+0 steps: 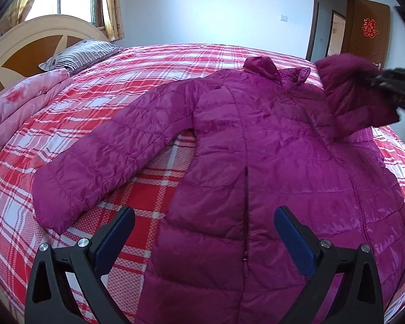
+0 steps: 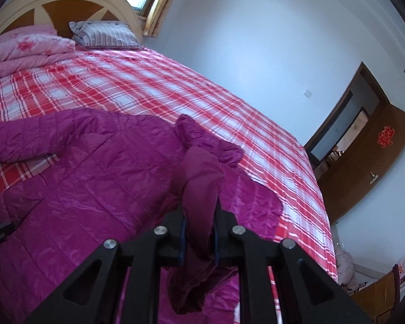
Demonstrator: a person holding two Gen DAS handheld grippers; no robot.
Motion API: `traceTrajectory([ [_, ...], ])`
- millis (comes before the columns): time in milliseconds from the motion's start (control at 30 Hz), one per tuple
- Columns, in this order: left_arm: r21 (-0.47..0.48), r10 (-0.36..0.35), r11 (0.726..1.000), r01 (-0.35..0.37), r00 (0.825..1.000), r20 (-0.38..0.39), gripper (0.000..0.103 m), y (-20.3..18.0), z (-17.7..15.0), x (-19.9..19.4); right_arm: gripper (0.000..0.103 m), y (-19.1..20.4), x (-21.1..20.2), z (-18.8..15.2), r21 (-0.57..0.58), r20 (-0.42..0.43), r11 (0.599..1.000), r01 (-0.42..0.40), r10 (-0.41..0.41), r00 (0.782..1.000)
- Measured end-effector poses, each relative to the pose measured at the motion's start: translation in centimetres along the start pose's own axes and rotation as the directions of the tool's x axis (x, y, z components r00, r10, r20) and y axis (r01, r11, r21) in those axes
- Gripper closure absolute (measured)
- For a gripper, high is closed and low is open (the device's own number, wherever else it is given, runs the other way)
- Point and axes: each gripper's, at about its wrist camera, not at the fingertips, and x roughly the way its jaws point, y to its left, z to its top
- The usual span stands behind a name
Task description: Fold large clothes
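Two tools worked a purple jacket (image 1: 256, 145) spread across the plaid bed (image 1: 148, 62): the right tool (image 2: 199, 232) clenched the right sleeve (image 2: 199, 189), lifted over the body; the left tool (image 1: 205, 232) hung released near the hem. Slick fabric could slip free.

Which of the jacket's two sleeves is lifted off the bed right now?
The sleeve clamped in the right gripper is lifted; the other sleeve lies flat on the plaid bedsheet.

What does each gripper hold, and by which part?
The right gripper holds the purple jacket by one sleeve's cuff end. The left gripper is open, holding nothing.
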Motion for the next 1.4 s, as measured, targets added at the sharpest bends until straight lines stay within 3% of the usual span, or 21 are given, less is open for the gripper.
traceTrajectory([
  [333,-0.002,0.031,1.0,-0.031,0.999,-0.017,0.001,1.0,0.8,1.2,0.085,3.3,4.8,-0.4,0.05,-0.038,0.994,-0.094,0.096,0.995],
  [433,0.004,0.035,0.999,-0.035,0.999,-0.016,0.001,0.9,1.2,1.4,0.08,3.5,5.7,-0.7,0.075,-0.041,0.992,-0.104,0.107,0.993],
  [533,0.007,0.038,0.999,-0.038,0.999,-0.015,0.001,0.7,1.7,1.6,0.064,3.4,6.5,-0.9,0.121,-0.04,0.981,-0.149,0.155,0.987],
  [567,0.009,0.04,0.999,-0.039,0.999,-0.014,0.001,0.6,1.9,1.7,0.052,3.5,6.7,-0.9,0.135,-0.036,0.974,-0.179,0.186,0.982],
  [633,0.013,0.045,0.999,-0.045,0.999,-0.004,0.001,0.5,2.4,1.4,0.041,3.7,6.8,-0.8,0.15,-0.029,0.966,-0.209,0.215,0.976],
  [700,0.005,0.065,0.998,-0.065,0.997,0.037,0.001,0.7,3.3,0.4,0.014,3.7,6.3,-0.7,0.167,-0.011,0.95,-0.263,0.268,0.963],
  [900,-0.014,0.083,0.997,-0.082,0.984,0.16,0.001,0.2,7.2,-2.1,0.012,1.2,2.3,-0.6,0.237,0.123,0.898,-0.37,0.35,0.929],
  [1133,-0.036,0.055,0.998,-0.05,0.983,0.174,0.001,-2.6,9.8,-1.8,0.004,-2.5,-0.3,-1.0,0.304,0.242,0.856,-0.419,0.356,0.903],
  [1267,0.016,0.038,0.999,-0.041,0.983,0.181,0.001,-4.9,10.2,-1.2,0.006,-3.6,0.2,-1.5,0.311,0.21,0.898,-0.31,0.253,0.944],
  [1367,0.07,0.029,0.997,-0.042,0.985,0.172,0.001,-6.8,10.6,0.7,0.026,-5.7,2.6,-2.5,0.386,0.14,0.89,-0.241,0.201,0.969],
  [1400,0.092,0.031,0.995,-0.047,0.985,0.17,0.001,-7.4,10.8,1.7,0.028,-6.8,3.8,-3.0,0.427,0.11,0.88,-0.211,0.181,0.977],
])
